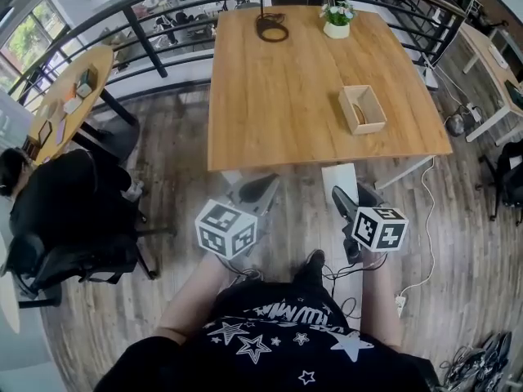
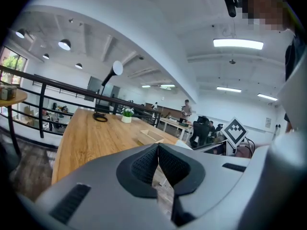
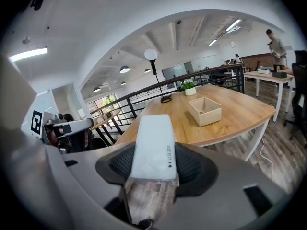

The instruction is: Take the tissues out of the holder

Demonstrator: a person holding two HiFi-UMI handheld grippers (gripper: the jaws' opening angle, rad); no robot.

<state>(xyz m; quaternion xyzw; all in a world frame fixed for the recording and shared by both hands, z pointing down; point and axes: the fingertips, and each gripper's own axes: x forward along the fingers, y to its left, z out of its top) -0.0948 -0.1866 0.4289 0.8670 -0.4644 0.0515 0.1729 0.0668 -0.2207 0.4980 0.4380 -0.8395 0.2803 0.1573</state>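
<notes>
The open wooden holder stands on the right half of the wooden table, and nothing white shows inside it. My right gripper hangs in front of the table's near edge, over the floor, shut on a white tissue pack. In the right gripper view the pack lies lengthwise between the pads of the right gripper, with the holder farther off on the table. My left gripper hangs beside it, also short of the table. Its jaws are shut with nothing between them.
A potted plant and a black lamp base stand at the table's far end. A black railing runs behind. A seated person in black and a round table are at the left. A white cable lies on the floor.
</notes>
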